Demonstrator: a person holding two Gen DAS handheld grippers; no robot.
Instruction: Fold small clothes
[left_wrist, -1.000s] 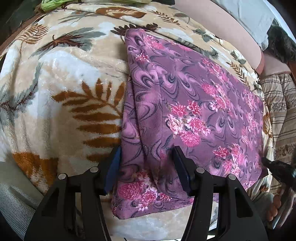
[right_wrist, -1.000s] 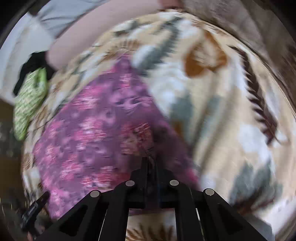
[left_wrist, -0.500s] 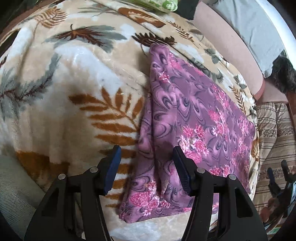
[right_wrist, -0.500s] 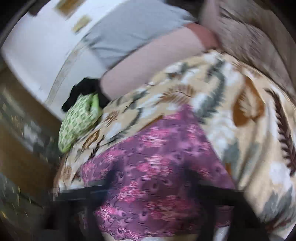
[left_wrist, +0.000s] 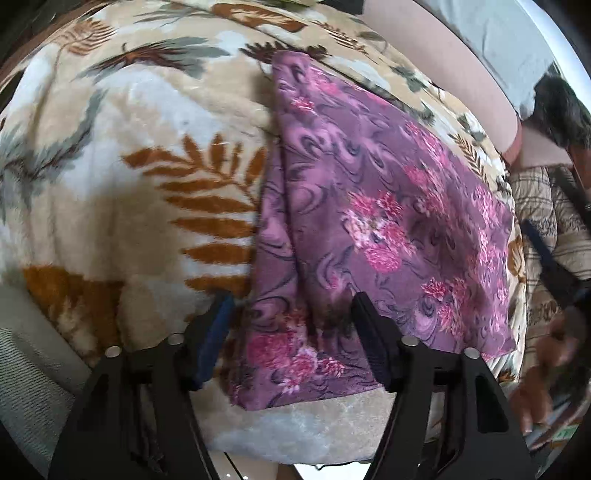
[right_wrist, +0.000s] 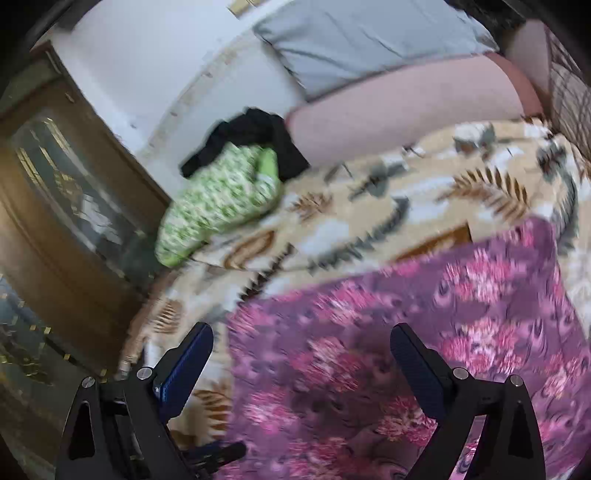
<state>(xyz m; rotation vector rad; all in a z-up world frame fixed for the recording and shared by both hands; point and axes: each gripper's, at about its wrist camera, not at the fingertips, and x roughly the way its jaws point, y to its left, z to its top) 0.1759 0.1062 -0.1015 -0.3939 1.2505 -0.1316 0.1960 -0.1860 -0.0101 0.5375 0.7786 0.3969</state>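
1. I see the purple floral garment (left_wrist: 373, 221) lying folded flat on the leaf-patterned blanket (left_wrist: 122, 192) over the bed.
2. My left hand-held gripper (left_wrist: 290, 306) has just been widening; its fingers straddle the garment's near corner without pinching it.
3. My right hand-held gripper (right_wrist: 301, 350) has sprung apart, nothing held, above the garment.
4. A green patterned cloth (right_wrist: 218, 199) lies near the blanket's far edge.

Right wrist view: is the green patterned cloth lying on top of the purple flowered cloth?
No, the green patterned cloth lies apart from the purple flowered cloth, farther back on the leaf-print blanket.
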